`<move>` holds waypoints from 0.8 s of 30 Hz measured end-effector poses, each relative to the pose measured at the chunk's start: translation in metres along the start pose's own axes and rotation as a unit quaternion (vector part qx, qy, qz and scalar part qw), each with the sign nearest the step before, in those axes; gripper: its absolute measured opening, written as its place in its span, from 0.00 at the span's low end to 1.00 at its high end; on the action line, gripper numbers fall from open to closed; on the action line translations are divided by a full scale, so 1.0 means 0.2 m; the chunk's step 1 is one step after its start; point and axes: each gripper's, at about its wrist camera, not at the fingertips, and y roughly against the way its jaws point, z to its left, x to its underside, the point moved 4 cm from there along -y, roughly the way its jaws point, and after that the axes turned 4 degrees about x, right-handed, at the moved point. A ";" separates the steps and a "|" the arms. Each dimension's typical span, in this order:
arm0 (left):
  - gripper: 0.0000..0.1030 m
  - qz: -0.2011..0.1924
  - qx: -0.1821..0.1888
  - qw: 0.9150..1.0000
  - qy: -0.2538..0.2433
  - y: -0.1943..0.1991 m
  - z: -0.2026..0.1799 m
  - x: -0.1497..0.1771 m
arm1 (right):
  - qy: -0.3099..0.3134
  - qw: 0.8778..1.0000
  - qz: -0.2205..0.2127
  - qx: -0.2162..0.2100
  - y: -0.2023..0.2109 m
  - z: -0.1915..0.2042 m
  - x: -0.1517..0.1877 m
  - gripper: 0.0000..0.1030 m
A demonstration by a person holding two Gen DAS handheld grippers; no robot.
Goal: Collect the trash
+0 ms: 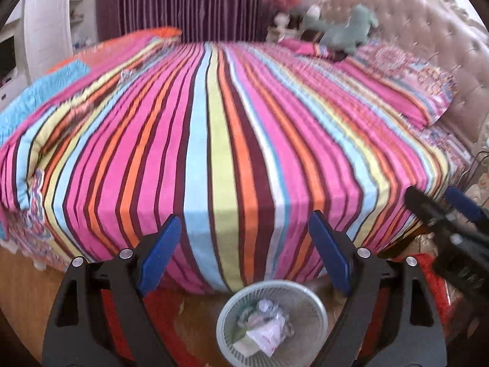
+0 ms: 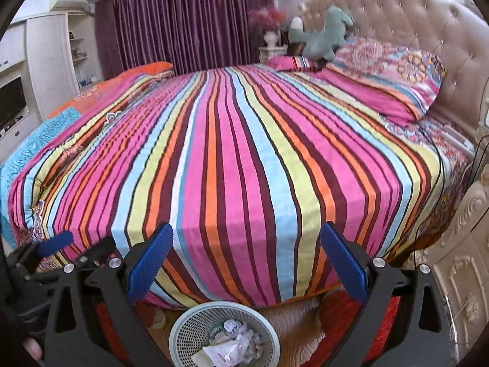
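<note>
A round white mesh waste basket stands on the floor at the foot of the bed, holding crumpled paper and plastic wrappers. It also shows in the right wrist view, with the trash inside it. My left gripper is open and empty, held above the basket. My right gripper is open and empty too, also above the basket. The right gripper appears at the right edge of the left wrist view. The left gripper appears at the lower left of the right wrist view.
A bed with a striped bedspread fills both views. Patterned pillows and a green plush toy lie by the tufted headboard. An ornate nightstand stands at right. A red rug lies on the wooden floor.
</note>
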 end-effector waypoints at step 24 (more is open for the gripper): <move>0.81 -0.025 -0.049 0.998 -0.018 0.10 0.03 -0.05 | -0.012 1.000 -0.022 0.007 0.10 -0.01 -0.07 0.90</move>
